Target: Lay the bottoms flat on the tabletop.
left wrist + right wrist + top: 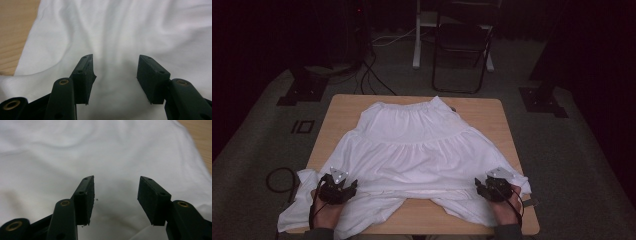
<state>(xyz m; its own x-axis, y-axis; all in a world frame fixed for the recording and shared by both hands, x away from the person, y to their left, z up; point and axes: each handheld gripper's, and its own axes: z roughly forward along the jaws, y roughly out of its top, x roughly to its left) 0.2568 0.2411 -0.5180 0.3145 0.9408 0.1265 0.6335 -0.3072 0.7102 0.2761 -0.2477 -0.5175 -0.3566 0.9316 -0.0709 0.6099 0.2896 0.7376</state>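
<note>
Both spread wide: my left gripper (115,66) and right gripper (116,187) hover over the white gathered cotton skirt (412,145), cloth directly beneath and ahead; bare wooden table (12,32) off to the left gripper's left.

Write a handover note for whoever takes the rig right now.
Left tool: open, over the near left part of the white skirt, gripping nothing.
Right tool: open, over the near right part, gripping nothing.
Skirt: spread on the wooden table, waistband at the far side, near hem rumpled and spilling over the near left edge.
Done: skirt laid roughly flat.
Left: probably grip the hem at both sides; no fold made yet.
</note>
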